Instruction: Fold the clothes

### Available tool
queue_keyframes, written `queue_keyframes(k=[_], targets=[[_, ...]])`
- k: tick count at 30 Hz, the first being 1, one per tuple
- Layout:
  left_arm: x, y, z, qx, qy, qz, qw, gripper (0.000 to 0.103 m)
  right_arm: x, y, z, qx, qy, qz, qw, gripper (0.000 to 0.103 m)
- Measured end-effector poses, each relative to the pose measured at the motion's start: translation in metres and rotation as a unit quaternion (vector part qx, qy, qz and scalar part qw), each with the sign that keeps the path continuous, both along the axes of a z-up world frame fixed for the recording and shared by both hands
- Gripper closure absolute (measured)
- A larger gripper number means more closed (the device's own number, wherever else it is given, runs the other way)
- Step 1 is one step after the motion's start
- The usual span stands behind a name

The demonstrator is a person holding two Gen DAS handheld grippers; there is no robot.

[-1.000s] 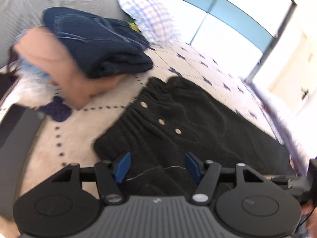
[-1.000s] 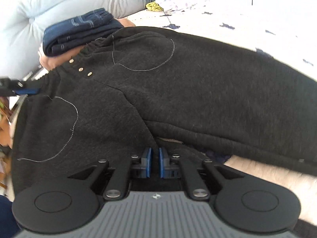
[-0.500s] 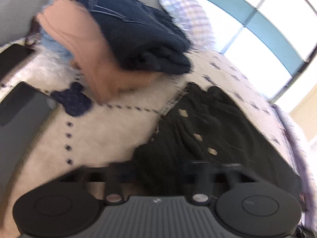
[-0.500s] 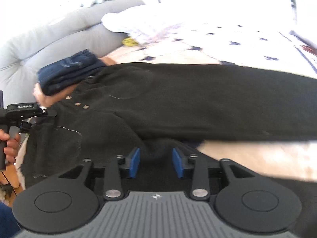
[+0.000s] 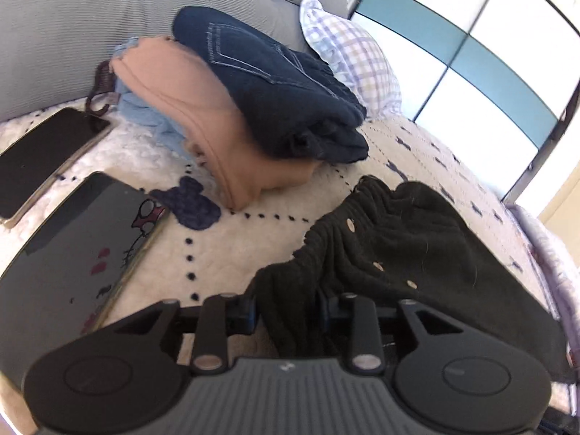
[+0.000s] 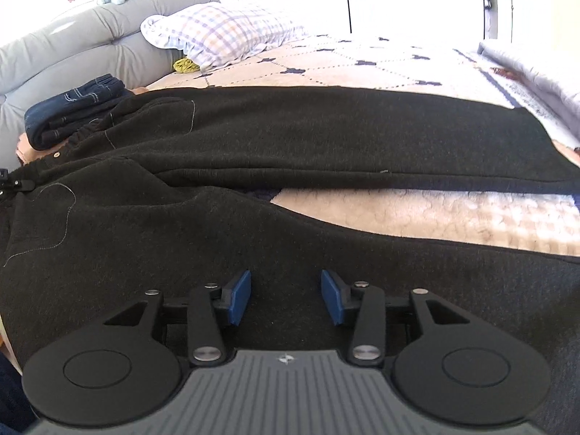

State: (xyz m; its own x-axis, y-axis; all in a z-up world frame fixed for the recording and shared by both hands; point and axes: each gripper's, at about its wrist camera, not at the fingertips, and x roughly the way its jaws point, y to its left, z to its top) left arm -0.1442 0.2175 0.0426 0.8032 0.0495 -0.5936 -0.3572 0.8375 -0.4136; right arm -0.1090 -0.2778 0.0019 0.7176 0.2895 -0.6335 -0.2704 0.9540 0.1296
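Observation:
Black fleece trousers (image 6: 290, 137) lie spread on the bed, both legs running right with a gap of blanket between them. Their gathered waistband with metal studs (image 5: 362, 250) bunches up in the left wrist view. My left gripper (image 5: 290, 313) has its jaws apart with a fold of the waistband between the fingers; the pads are mostly hidden by cloth. My right gripper (image 6: 286, 297) is open and empty, just above the near leg below the crotch.
A stack of folded clothes, dark jeans (image 5: 275, 87) on a tan garment (image 5: 217, 137), sits near the grey headboard (image 5: 108, 18). A tablet (image 5: 65, 261) and a phone (image 5: 40, 156) lie at left. A checked pillow (image 6: 224, 32) lies behind.
My right gripper has opened, let go of the trousers and drawn back over the near leg. My left gripper has moved onto the waistband corner, which is now bunched between its fingers.

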Motion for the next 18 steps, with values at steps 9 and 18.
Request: queue_keyframes(k=[9,18], targets=[[0.011,-0.053,0.063,0.096,-0.058,-0.106,0.988,0.032,0.014,-0.009,0.012,0.02,-0.035,-0.029,0.999,0.046],[0.09,-0.153,-0.023,0.183,0.044,-0.223,0.9563,0.028,0.035,0.033,-0.013,-0.072,-0.033,0.02,0.997,0.044]])
